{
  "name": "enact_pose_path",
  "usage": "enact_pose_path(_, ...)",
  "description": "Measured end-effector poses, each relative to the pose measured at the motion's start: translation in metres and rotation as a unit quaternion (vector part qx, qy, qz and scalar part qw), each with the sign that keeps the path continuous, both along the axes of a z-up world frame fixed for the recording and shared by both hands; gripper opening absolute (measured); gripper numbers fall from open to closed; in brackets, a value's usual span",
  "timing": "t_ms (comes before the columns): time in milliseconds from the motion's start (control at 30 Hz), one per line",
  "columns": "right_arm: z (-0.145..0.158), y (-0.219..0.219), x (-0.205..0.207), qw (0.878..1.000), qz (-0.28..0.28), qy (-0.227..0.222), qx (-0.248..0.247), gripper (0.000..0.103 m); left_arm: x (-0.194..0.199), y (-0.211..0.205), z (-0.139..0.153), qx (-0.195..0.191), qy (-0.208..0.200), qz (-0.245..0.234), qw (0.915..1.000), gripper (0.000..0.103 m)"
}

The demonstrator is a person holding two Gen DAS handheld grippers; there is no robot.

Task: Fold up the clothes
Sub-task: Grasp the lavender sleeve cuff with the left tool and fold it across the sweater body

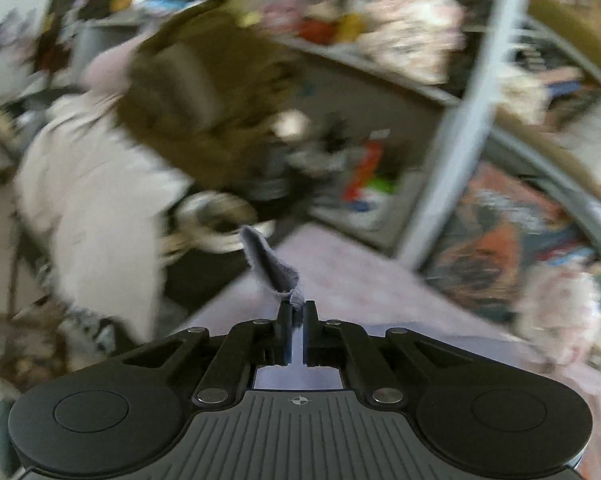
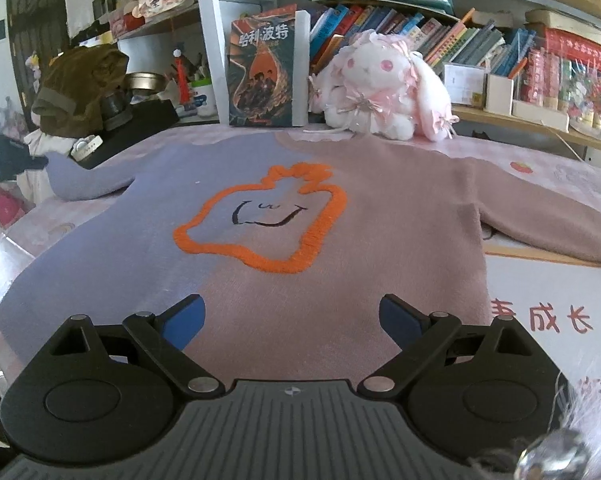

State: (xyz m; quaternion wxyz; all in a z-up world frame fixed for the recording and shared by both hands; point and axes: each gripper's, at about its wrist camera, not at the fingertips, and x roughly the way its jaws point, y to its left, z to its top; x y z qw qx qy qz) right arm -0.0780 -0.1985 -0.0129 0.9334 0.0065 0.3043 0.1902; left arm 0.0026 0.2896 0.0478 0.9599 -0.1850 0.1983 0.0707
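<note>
A two-tone sweater (image 2: 300,208), lavender on the left and dusty pink on the right, lies flat on the table with an orange outlined smiling figure (image 2: 260,220) on its chest. Its lavender sleeve (image 2: 84,182) reaches left and its pink sleeve (image 2: 548,224) reaches right. My right gripper (image 2: 292,316) hovers open over the sweater's near hem, nothing between its blue pads (image 2: 184,320). In the blurred left wrist view my left gripper (image 1: 297,316) is shut on a small flap of lavender sweater fabric (image 1: 270,268) that sticks up from its fingertips.
A white and pink plush rabbit (image 2: 384,88) and a dark boxed book (image 2: 266,68) stand behind the sweater. Bookshelves (image 2: 500,48) fill the back. A brown plush (image 2: 80,92) and a black box (image 2: 136,128) sit at the table's left. A pink patterned tablecloth (image 2: 540,320) covers the table.
</note>
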Motion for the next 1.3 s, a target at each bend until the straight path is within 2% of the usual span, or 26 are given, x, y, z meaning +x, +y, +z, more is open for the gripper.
enact_pose_path(133, -0.002, -0.008, -0.003, 1.000, -0.004, 0.004, 0.010, 0.094, 0.006, -0.065, 0.033, 0.012, -0.050, -0.081, 0.9954, 0.003)
enact_pose_path(333, -0.006, -0.020, -0.010, 1.000, -0.009, 0.009, 0.023, 0.094, 0.033, -0.179, 0.073, 0.040, -0.095, -0.203, 0.9738, 0.003)
enact_pose_path(633, -0.008, -0.039, -0.015, 0.999, -0.017, 0.007, 0.039, 0.094, 0.079, -0.302, 0.064, 0.074, -0.065, -0.269, 0.9582, 0.003)
enact_pose_path(867, -0.009, -0.045, -0.016, 0.999, -0.014, 0.004, 0.050, 0.094, 0.107, -0.335, 0.025, 0.078, -0.018, -0.264, 0.9614, 0.003)
enact_pose_path(967, -0.009, -0.045, -0.015, 0.999, -0.014, 0.004, 0.052, 0.094, 0.107, -0.348, 0.015, 0.070, -0.006, -0.286, 0.9556, 0.009)
enact_pose_path(1000, -0.009, -0.045, -0.015, 0.999, -0.014, 0.004, 0.052, 0.094, 0.106, -0.352, 0.014, 0.066, -0.001, -0.299, 0.9520, 0.016)
enact_pose_path(1033, -0.009, -0.045, -0.015, 0.999, -0.014, 0.005, 0.051, 0.094, 0.105, -0.356, 0.012, 0.063, 0.004, -0.312, 0.9479, 0.031)
enact_pose_path(1067, -0.009, -0.045, -0.015, 0.999, -0.014, 0.005, 0.050, 0.094, 0.102, -0.358, 0.013, 0.065, 0.008, -0.330, 0.9419, 0.039)
enact_pose_path(1100, -0.009, -0.045, -0.014, 0.999, -0.013, 0.006, 0.049, 0.094, 0.096, -0.358, 0.015, 0.071, 0.005, -0.342, 0.9369, 0.052)
enact_pose_path(1200, -0.008, -0.046, -0.015, 0.999, -0.014, 0.008, 0.048, 0.094, 0.073, -0.337, 0.023, 0.097, -0.020, -0.340, 0.9353, 0.056)
enact_pose_path(1267, -0.008, -0.048, -0.017, 0.999, -0.017, 0.009, 0.047, 0.094, 0.061, -0.310, 0.023, 0.112, -0.015, -0.323, 0.9396, 0.056)
enact_pose_path(1300, -0.007, -0.050, -0.019, 0.999, -0.019, 0.009, 0.047, 0.094, 0.054, -0.294, 0.020, 0.131, -0.006, -0.306, 0.9431, 0.056)
